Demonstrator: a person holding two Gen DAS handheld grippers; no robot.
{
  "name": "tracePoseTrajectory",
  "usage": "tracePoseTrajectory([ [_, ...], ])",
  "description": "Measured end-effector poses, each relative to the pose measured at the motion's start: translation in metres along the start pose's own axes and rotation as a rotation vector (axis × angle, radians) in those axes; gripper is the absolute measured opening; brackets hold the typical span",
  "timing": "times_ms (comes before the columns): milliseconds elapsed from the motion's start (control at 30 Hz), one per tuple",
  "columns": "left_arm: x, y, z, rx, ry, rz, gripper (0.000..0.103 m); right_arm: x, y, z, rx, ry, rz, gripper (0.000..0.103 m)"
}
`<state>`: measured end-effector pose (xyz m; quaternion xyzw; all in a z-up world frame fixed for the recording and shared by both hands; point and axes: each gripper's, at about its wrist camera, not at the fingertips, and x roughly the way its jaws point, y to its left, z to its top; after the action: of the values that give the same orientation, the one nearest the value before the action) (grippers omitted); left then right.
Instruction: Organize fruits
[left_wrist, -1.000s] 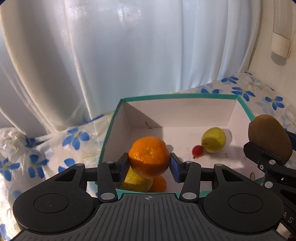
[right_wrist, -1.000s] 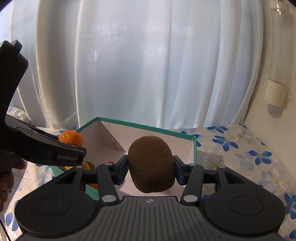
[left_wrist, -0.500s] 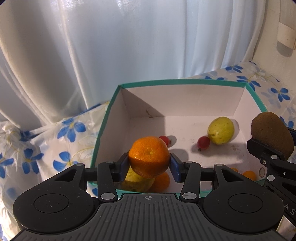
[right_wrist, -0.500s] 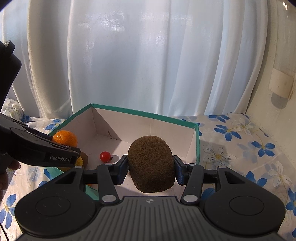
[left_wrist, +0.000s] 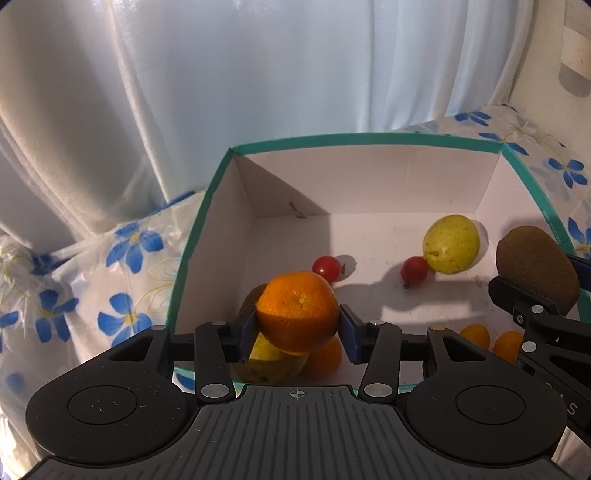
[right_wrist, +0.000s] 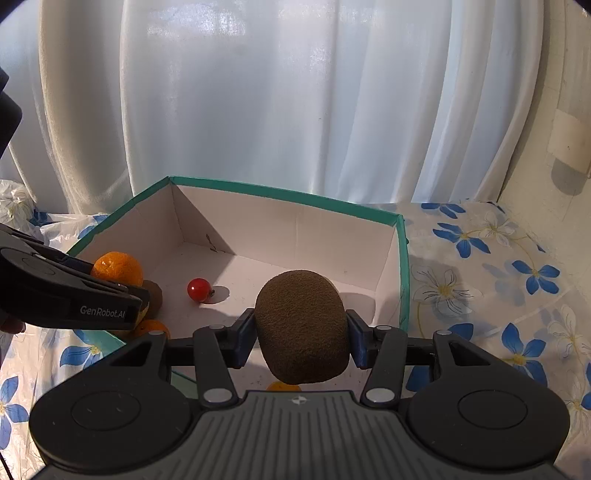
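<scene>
My left gripper (left_wrist: 297, 332) is shut on an orange mandarin (left_wrist: 297, 312), held over the near left part of a white box with a teal rim (left_wrist: 332, 140). My right gripper (right_wrist: 301, 341) is shut on a brown kiwi (right_wrist: 302, 326), held over the box's near right side; the same kiwi (left_wrist: 535, 271) shows at the right edge of the left wrist view. Inside the box lie a yellow-green fruit (left_wrist: 451, 244), two red cherry tomatoes (left_wrist: 326, 268) (left_wrist: 414, 269), small orange fruits (left_wrist: 475, 335), and a yellow fruit and another orange under the mandarin.
The box stands on a cloth with blue flowers (right_wrist: 498, 280). White curtains (right_wrist: 295, 110) hang close behind it, and a pale wall (right_wrist: 561, 206) rises at the right. A person's fingers show at the left edge of the right wrist view.
Both grippers have sunk toward the box with their fruits still held. The box now fills more of both views, and more of the fruit on its floor shows.
</scene>
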<state>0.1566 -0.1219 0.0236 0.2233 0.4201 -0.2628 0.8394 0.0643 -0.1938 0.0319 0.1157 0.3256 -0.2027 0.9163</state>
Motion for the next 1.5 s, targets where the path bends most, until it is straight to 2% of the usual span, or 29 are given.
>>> tracePoseTrajectory([
  [200, 0.001, -0.002, 0.001, 0.010, 0.001, -0.003, 0.054, 0.008, -0.002, -0.001, 0.001, 0.019, -0.002, 0.051],
  [300, 0.001, -0.004, 0.001, 0.012, 0.002, -0.013, 0.058, 0.005, -0.001, 0.000, -0.015, -0.012, -0.014, 0.052],
  [367, -0.001, -0.004, 0.001, 0.011, 0.004, -0.022, 0.062, 0.002, 0.000, 0.001, -0.030, -0.029, -0.026, 0.057],
  [433, -0.004, -0.004, 0.001, 0.008, -0.001, -0.014, 0.066, -0.003, -0.001, 0.002, -0.025, -0.043, -0.027, 0.065],
  [533, -0.014, -0.003, -0.001, 0.014, -0.031, 0.034, 0.075, -0.013, -0.005, -0.002, 0.017, -0.062, -0.019, 0.089],
  [667, -0.035, 0.004, -0.010, 0.000, -0.061, 0.043, 0.082, -0.032, -0.015, -0.011, 0.100, -0.068, 0.004, 0.102],
  [767, -0.051, 0.008, -0.024, -0.004, -0.074, 0.052, 0.088, -0.043, -0.017, -0.019, 0.115, -0.038, 0.017, 0.103],
  [867, -0.063, 0.008, -0.038, 0.019, -0.070, 0.043, 0.089, -0.053, -0.013, -0.032, 0.115, 0.000, -0.037, 0.103],
  [933, -0.067, 0.008, -0.046, 0.023, -0.051, 0.030, 0.089, -0.056, -0.011, -0.039, 0.123, 0.039, -0.080, 0.103],
  [1133, -0.067, 0.015, -0.062, -0.049, 0.017, -0.003, 0.089, -0.055, -0.008, -0.042, 0.091, 0.161, -0.115, 0.103],
  [1300, -0.071, 0.021, -0.064, -0.068, 0.056, 0.052, 0.090, -0.046, -0.001, -0.039, 0.062, 0.277, -0.128, 0.103],
  [1400, -0.076, 0.021, -0.065, -0.050, 0.053, 0.069, 0.090, -0.044, 0.005, -0.035, 0.051, 0.316, -0.132, 0.103],
  [1500, -0.079, 0.021, -0.060, -0.018, 0.085, 0.068, 0.090, -0.045, 0.006, -0.029, 0.062, 0.345, -0.105, 0.103],
])
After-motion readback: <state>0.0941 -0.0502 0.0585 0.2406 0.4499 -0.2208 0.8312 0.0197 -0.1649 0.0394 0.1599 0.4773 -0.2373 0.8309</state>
